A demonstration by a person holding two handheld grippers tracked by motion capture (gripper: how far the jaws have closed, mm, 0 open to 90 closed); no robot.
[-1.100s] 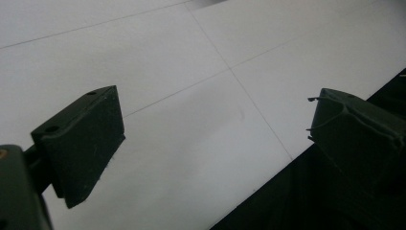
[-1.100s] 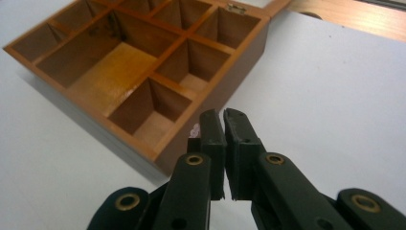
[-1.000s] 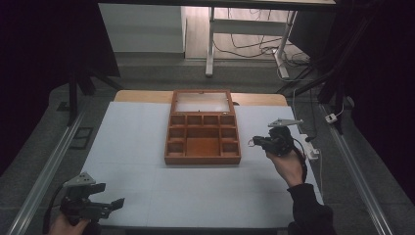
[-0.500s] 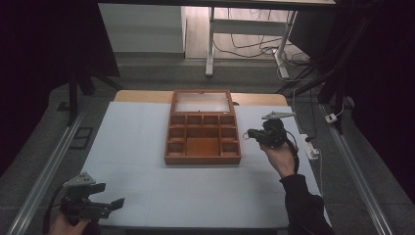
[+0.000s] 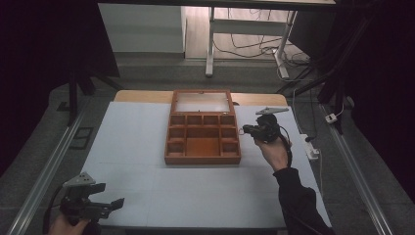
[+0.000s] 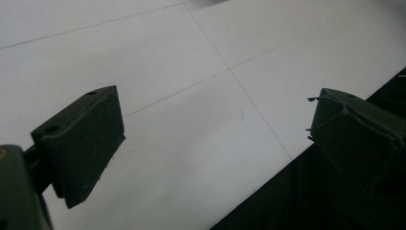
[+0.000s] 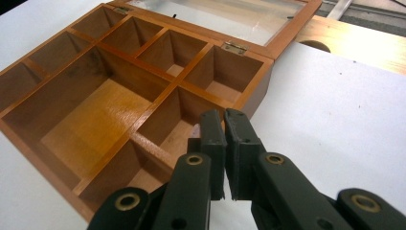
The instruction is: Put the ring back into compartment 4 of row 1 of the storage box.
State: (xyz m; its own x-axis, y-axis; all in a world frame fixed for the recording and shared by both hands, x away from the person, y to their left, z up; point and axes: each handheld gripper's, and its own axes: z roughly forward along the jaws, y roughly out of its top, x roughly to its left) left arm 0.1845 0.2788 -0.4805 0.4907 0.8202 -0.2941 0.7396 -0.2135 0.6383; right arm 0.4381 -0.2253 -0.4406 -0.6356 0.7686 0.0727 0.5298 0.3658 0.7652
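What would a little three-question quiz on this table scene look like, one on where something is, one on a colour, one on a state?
1. Where is the right gripper?
A. At the wooden box's right side
B. Far left of the box
C. Off the table

2. What colour is the box?
A. Blue
B. Reddish brown
C. White

3. How does the left gripper stand?
A. Shut
B. Holding a tool
C. Open, holding nothing

Answers: 1 A, the high view shows it beside the box's right wall. 2 B, reddish-brown wood. 3 C, its jaws stand wide apart over the white tabletop.
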